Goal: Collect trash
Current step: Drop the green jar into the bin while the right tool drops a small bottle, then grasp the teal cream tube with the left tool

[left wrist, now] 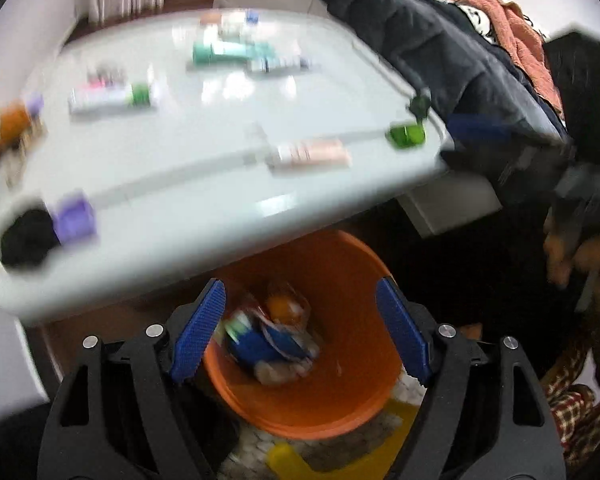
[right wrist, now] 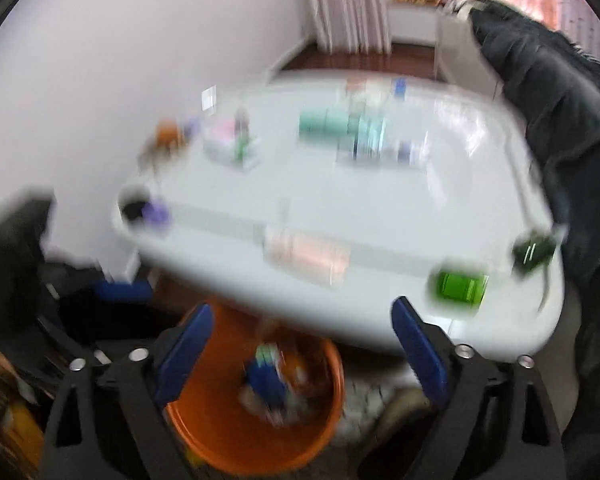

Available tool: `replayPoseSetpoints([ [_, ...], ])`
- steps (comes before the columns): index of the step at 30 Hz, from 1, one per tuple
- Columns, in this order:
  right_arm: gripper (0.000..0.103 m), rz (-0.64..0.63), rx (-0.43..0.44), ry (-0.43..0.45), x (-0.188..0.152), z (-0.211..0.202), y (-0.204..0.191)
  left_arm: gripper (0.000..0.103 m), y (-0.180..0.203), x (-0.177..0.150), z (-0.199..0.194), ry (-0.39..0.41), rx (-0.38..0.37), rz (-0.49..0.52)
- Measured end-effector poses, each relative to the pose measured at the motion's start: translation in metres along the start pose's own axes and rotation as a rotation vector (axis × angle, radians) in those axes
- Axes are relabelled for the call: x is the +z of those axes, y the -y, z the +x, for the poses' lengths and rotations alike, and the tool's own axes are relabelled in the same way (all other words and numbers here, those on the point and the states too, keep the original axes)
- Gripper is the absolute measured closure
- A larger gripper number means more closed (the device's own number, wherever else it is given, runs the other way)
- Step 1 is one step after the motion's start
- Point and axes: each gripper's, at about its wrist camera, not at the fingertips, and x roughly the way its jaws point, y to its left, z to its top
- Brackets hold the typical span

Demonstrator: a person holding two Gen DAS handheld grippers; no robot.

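Note:
An orange bucket (left wrist: 352, 364) (right wrist: 220, 440) stands on the floor under the near edge of a white table (left wrist: 180, 184) (right wrist: 380, 208). Inside it lie blurred wrappers and packets (left wrist: 276, 340) (right wrist: 268, 388), blue, orange and white. My left gripper (left wrist: 300, 284) hangs open over the bucket with nothing between its blue pads. My right gripper (right wrist: 302, 304) is also open and empty, above the bucket and the table edge. On the table near that edge lie a pink box (left wrist: 310, 154) (right wrist: 306, 258), a green item (left wrist: 406, 134) (right wrist: 460, 286) and a purple one (left wrist: 74, 216) (right wrist: 156, 212).
Further back on the table are a teal tube (left wrist: 220, 52) (right wrist: 332, 124), a white tube with a green cap (left wrist: 108, 98) and other small packs, all blurred. A dark jacket (left wrist: 420, 40) (right wrist: 560, 100) drapes over the table's right side. A white wall stands to the left.

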Motion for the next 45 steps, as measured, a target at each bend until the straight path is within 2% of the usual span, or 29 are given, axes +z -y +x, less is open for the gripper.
replayPoseSetpoints([
  [2,0.005,0.04,0.072,0.116,0.036,-0.021,0.01,0.026,-0.001,0.023,-0.009,0.049,0.037,0.047],
  [4,0.005,0.074,0.154,0.186,0.065,-0.031,0.019,0.021,-0.003,0.047,-0.014,0.084,0.056,0.068],
  [6,0.005,0.106,0.205,0.212,0.085,-0.029,0.027,0.017,-0.009,0.077,-0.018,0.127,0.08,0.076],
  [7,0.005,0.127,0.227,0.193,0.098,-0.022,0.032,0.015,-0.01,0.088,-0.017,0.141,0.087,0.078],
  [9,0.005,0.139,0.233,0.167,0.111,-0.008,0.039,0.015,-0.016,0.114,-0.015,0.18,0.093,0.088],
  [11,0.005,0.162,0.179,0.158,0.116,0.009,0.048,0.015,-0.021,0.14,-0.006,0.214,0.076,0.127],
  [13,0.005,0.182,0.147,0.164,0.113,0.021,0.061,0.015,-0.025,0.161,0.007,0.229,0.037,0.208],
  [14,0.005,0.192,0.142,0.165,0.109,0.027,0.069,0.015,-0.026,0.172,0.019,0.219,0.003,0.286],
  [15,0.005,0.202,0.123,0.154,0.105,0.034,0.077,0.015,-0.027,0.18,0.029,0.214,0.003,0.343],
  [17,0.005,0.214,0.063,0.115,0.101,0.04,0.089,0.015,-0.031,0.196,0.057,0.176,0.01,0.451],
  [19,0.005,0.22,0.042,0.114,0.1,0.04,0.098,0.015,-0.037,0.212,0.084,0.127,0.043,0.512],
  [21,0.005,0.242,0.033,0.111,0.1,0.04,0.107,0.015,-0.045,0.226,0.11,0.07,0.027,0.545],
  [24,0.005,0.304,0.063,0.115,0.1,0.039,0.121,0.015,-0.053,0.24,0.14,0.007,-0.004,0.559],
  [27,0.005,0.327,0.093,0.128,0.101,0.035,0.129,0.019,-0.055,0.246,0.163,-0.049,0.018,0.588],
  [28,0.005,0.322,0.091,0.132,0.102,0.033,0.128,0.02,-0.058,0.246,0.167,-0.061,-0.002,0.577],
  [30,0.005,0.303,0.072,0.144,0.104,0.028,0.125,0.037,-0.065,0.25,0.168,-0.076,-0.056,0.489],
  [32,0.005,0.286,0.043,0.159,0.105,0.025,0.123,0.063,-0.073,0.253,0.165,-0.06,-0.052,0.368],
  [33,0.005,0.285,0.038,0.164,0.104,0.023,0.123,0.07,-0.076,0.253,0.163,-0.056,-0.031,0.315],
  [35,0.005,0.298,0.042,0.177,0.104,0.02,0.126,0.071,-0.08,0.245,0.157,-0.049,-0.013,0.241],
  [40,0.005,0.318,0.07,0.178,0.102,0.02,0.127,0.07,-0.077,0.226,0.144,-0.065,0.004,0.148],
  [43,0.005,0.309,0.067,0.185,0.104,0.02,0.124,0.046,-0.075,0.225,0.149,-0.079,0.103,0.174],
  [45,0.005,0.299,0.056,0.19,0.104,0.021,0.122,0.046,-0.073,0.224,0.151,-0.062,0.136,0.186],
])
